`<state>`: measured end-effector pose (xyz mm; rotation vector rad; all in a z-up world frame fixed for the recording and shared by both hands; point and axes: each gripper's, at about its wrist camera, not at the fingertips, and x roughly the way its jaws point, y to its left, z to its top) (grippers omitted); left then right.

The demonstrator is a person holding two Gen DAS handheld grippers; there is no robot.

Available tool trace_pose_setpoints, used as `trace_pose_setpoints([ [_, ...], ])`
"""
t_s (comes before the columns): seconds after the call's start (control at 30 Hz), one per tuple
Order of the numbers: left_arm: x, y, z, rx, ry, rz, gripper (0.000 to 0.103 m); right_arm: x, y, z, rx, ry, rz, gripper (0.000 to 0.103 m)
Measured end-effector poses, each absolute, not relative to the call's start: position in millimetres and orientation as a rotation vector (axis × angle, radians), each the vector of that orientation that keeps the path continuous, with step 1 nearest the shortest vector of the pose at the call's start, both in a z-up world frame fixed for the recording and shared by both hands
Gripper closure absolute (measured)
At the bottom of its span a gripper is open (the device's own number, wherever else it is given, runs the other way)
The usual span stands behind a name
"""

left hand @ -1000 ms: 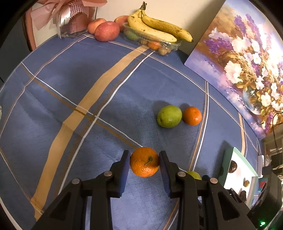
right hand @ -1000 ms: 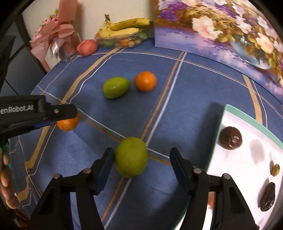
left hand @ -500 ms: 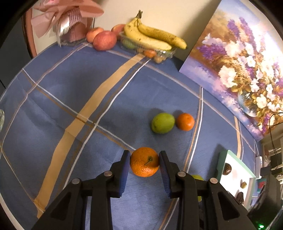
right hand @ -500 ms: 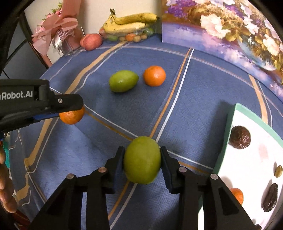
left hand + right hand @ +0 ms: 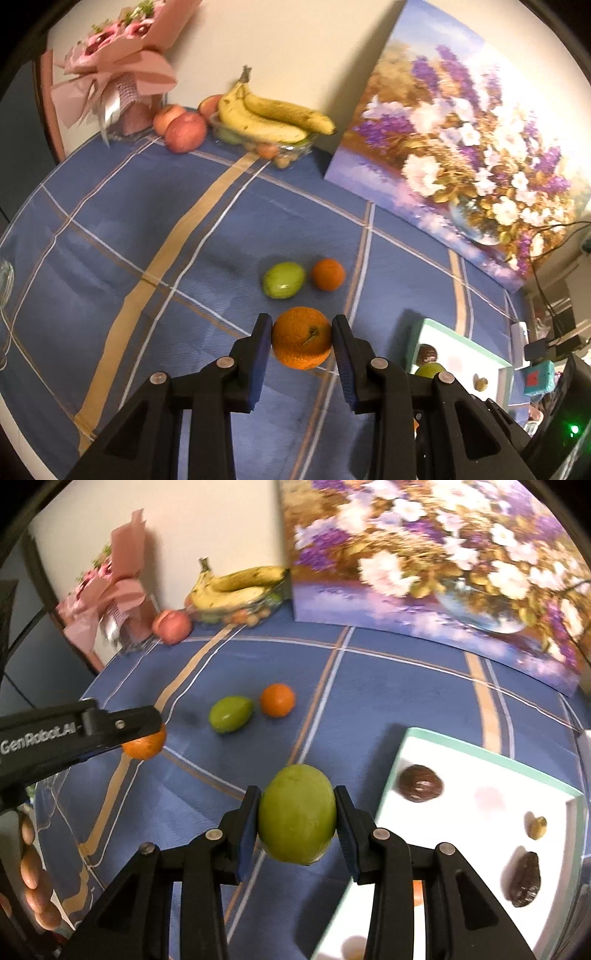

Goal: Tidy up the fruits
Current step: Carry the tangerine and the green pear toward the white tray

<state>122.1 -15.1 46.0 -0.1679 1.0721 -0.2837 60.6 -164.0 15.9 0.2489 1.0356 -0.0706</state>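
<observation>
Orange (image 5: 301,338), round, pebbled skin, small dark stem facing the camera, pinched between the two fingers of the left gripper (image 5: 301,343) and held above the blue striped tablecloth (image 5: 122,229). Green fruit (image 5: 297,821), smooth, egg-shaped, slightly yellowish, squeezed between the fingers of the right gripper (image 5: 297,825), hanging over the cloth just left of the white tray (image 5: 458,746) with its green rim. From the right wrist view, left gripper (image 5: 146,727) reaching in from the left, orange (image 5: 144,744) peeking out under its tip.

Farther off on the cloth, second green fruit (image 5: 283,279) and smaller orange (image 5: 327,274) lying just beside each other, touching or nearly so. On the tray, dark wrinkled pieces (image 5: 420,783) and a small yellowish one (image 5: 537,827). Far end near the wall: bananas (image 5: 269,116) on a clear container, red apples (image 5: 184,127), pink wrapped bouquet (image 5: 122,70), flower painting (image 5: 465,147) leaning at the right.

Compared with one second ago: green fruit then sitting on the cloth between spread fingers, now gripped and raised. Orange already pinched then, now carried higher, with the resting pair looking smaller and farther below. Both views tilted up, more wall and painting showing.
</observation>
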Motion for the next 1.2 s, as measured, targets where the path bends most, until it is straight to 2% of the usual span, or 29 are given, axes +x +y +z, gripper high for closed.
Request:
trace_pose_setpoints([
  [0.37, 105, -58, 55, -0.114, 1.063, -0.351, 0.068, 35, -219, 28, 0.317, 1.035, -0.213, 0.062],
  [0.8, 77, -145, 40, 0.036, 1.105, -0.491, 0.068, -14, -319, 28, 0.462, 1.015, -0.425, 0.062],
  [1.2, 78, -188, 18, 0.115, 1.142, -0.512, 0.068, -21, -346, 24, 0.494, 1.003, -0.435, 0.062],
])
